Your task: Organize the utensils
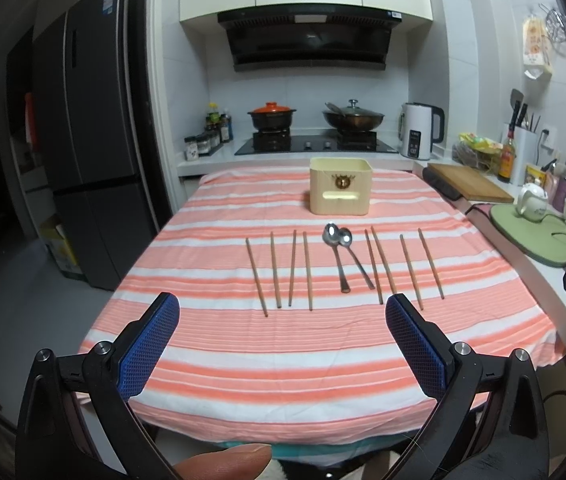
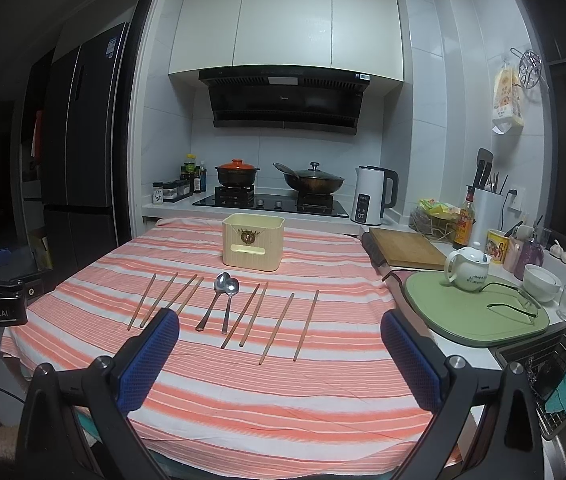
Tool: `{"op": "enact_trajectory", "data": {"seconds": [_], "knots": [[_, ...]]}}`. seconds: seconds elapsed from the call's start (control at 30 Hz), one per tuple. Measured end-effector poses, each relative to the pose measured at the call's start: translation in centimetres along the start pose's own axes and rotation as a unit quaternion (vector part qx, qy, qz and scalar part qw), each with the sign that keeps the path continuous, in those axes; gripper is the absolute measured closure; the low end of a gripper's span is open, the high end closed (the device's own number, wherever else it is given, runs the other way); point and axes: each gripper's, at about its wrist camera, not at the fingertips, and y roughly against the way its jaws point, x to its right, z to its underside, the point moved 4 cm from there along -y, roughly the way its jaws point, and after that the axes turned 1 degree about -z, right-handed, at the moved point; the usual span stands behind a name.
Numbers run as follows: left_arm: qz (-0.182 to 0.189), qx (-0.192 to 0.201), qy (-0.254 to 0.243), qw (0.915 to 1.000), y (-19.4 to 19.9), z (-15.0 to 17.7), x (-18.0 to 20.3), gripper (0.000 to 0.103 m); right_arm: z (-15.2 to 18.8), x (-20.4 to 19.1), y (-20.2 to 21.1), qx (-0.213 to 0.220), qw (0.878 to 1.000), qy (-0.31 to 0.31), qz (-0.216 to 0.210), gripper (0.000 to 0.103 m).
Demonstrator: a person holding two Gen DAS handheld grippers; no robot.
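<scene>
Ahead of both grippers, nothing stands between the fingers and the utensils on the striped tablecloth (image 1: 323, 360). The left gripper (image 1: 283, 312) is spread wide and empty; the right gripper (image 2: 279, 326) is likewise released and empty. Directly beyond the left gripper lie two spoons (image 1: 341, 256), side by side with bowls touching. Four chopsticks (image 1: 279, 272) lie to their left and four more chopsticks (image 1: 403, 264) to their right. Farther ahead stands a cream holder box (image 1: 340, 192); its interior cannot be seen. A green mat (image 2: 471, 312) carrying a white teapot (image 2: 467, 269) lies right of the right gripper.
</scene>
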Motion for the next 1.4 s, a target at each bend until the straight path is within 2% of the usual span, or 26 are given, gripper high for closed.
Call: {"op": "enact_trajectory", "data": {"seconds": [1.4], "knots": [[0.001, -0.003, 0.000, 1.0000, -0.01, 0.00, 0.23, 0.000, 0.04, -0.01, -0.21, -0.005, 1.000, -0.001, -0.003, 0.000]]}}
